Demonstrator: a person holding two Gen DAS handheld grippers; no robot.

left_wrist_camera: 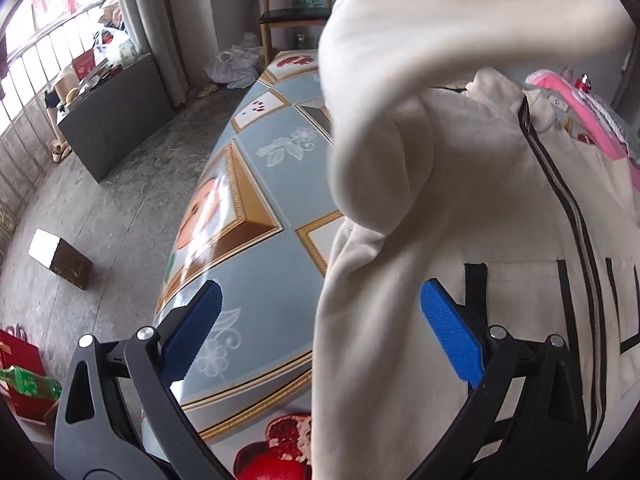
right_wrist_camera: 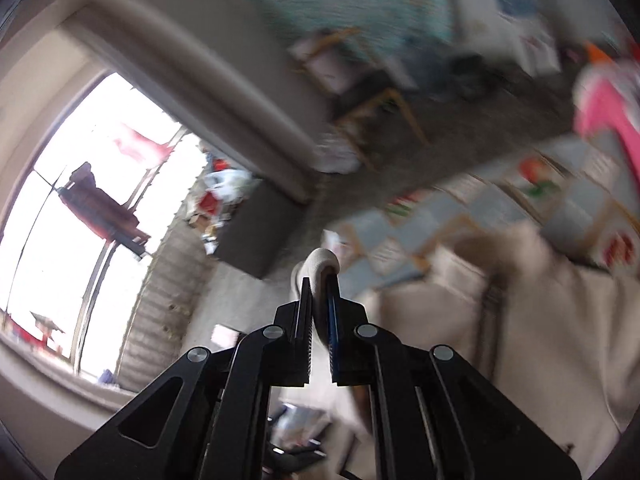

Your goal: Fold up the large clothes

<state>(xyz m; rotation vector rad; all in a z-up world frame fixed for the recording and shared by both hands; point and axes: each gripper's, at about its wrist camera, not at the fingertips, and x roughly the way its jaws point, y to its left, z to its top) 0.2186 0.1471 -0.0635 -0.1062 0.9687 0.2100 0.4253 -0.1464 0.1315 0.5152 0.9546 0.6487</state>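
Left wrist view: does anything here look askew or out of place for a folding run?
The cream jacket lies bunched, one sleeve lifted across the view, blurred, blocking much of the table. A pink item lies at its far edge. The open left gripper holds nothing.

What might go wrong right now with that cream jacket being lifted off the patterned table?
The right gripper pinches only a small fold of the cream jacket, so the cloth could slip free mid-lift. The raised sleeve hangs across the left gripper's open jaws and might snag there. The pink item lies at the jacket's far edge on the table and could get dragged along.
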